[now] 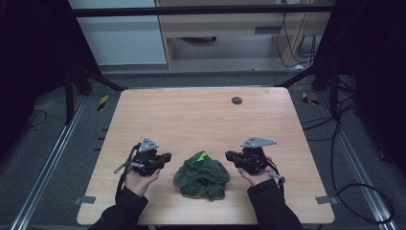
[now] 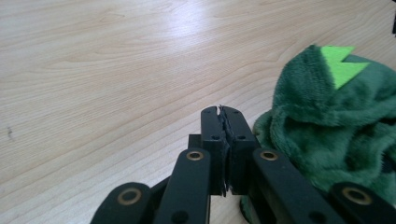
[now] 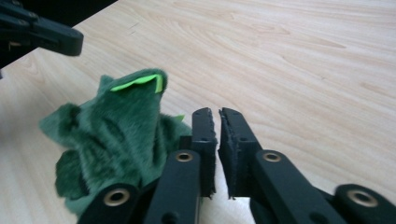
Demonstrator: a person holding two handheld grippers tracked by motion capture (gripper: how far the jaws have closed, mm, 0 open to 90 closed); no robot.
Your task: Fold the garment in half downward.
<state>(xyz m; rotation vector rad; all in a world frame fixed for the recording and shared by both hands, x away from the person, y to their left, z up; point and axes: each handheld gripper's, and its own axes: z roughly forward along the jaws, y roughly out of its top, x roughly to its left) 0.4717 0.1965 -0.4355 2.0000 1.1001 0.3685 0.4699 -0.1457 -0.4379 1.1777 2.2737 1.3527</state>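
A crumpled dark green plush garment [image 1: 201, 176] with a bright green felt piece [image 1: 203, 155] lies on the wooden table [image 1: 201, 120] near its front edge. My left gripper [image 1: 167, 156] rests just left of it, pointing toward it, jaws pressed together on nothing. My right gripper [image 1: 228, 155] sits just right of it, also pointing inward, with only a thin slit between its jaws and nothing in them. In the left gripper view the shut gripper [image 2: 221, 112] has the plush [image 2: 327, 126] at its right. In the right gripper view the gripper [image 3: 218, 114] has the plush [image 3: 116, 126] at its left.
A small dark round disc [image 1: 236, 100] is set in the table's far side. Black frame posts [image 1: 72, 91] and cables [image 1: 344, 139] flank the table on the carpet. The left gripper's jaw [image 3: 42, 32] shows at the top left of the right gripper view.
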